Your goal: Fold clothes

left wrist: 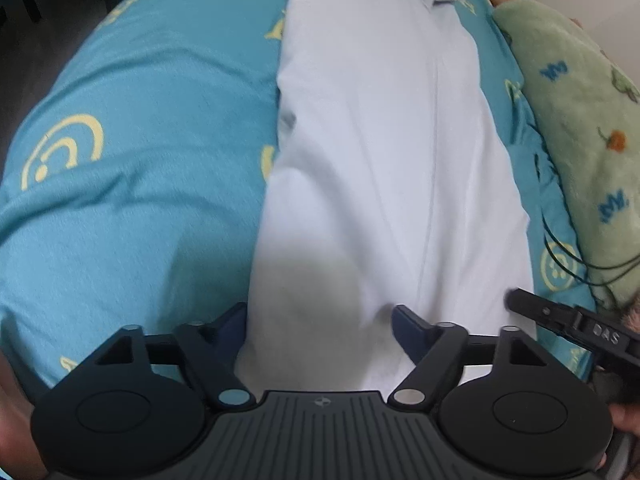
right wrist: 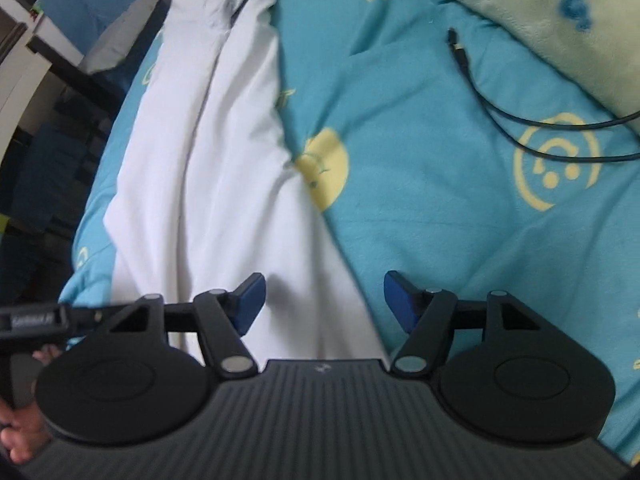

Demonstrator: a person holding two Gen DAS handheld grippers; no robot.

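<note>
Two lengthwise folds look done already, judging by how narrow the white garment (left wrist: 372,152) lies: a long strip running away from the cameras down the middle of the teal bedsheet (left wrist: 152,92), with a seam-like crease along it and a bunched collar or hem at the far end. Starting at the left, the sheet with its yellow prints is bare of clothing. Next comes the left gripper (left wrist: 320,320), its jaws spread wide, hovering over the near end of the strip and holding nothing; its left finger sits at about the cloth's left edge, the right one over the white fabric. Further right, the right gripper (right wrist: 320,300) also stands agape and empty, straddling the strip's right edge, one blue pad (right wrist: 250,300) over the cloth and the other over the sheet. Whether either tool touches the fabric cannot be told. Beyond the garment a black cable (right wrist: 520,108) trails across the sheet, and a pale green blanket (left wrist: 580,120) borders the bed on the far right.

What remains, as I read it, is the crosswise folding: taking the near end at both corners and carrying it toward the far end, perhaps twice. The surface wrinkles suggest some smoothing may help first.
</note>
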